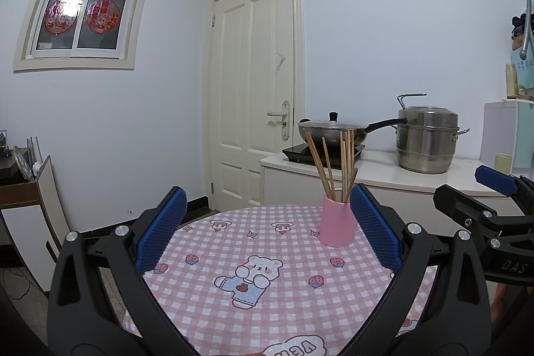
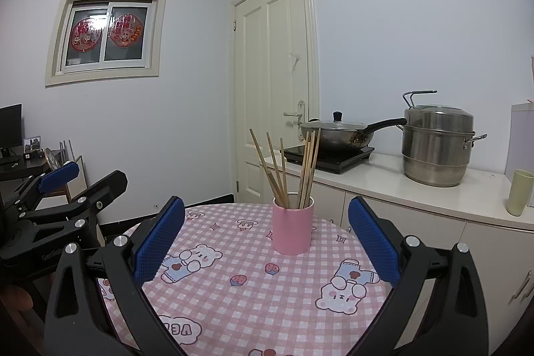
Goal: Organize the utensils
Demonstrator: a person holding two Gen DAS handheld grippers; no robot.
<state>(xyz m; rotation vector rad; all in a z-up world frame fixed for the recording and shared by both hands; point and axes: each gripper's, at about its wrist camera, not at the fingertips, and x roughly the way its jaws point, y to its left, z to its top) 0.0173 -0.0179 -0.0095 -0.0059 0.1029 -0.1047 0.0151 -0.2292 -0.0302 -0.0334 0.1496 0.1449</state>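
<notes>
light: even, soft indoor | shadows: faint | focus: sharp | edges: fisheye bending, dark corner vignette

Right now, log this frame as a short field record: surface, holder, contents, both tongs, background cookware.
surface: round table with pink checked bear-print cloth
holder: pink cup, upright on the table
contents: wooden chopsticks standing in the cup, fanned apart
left tongs: open, empty, above the table
right tongs: open, empty, facing the cup
background: lidded wok on a cooktop, steel steamer pot on the counter
</notes>
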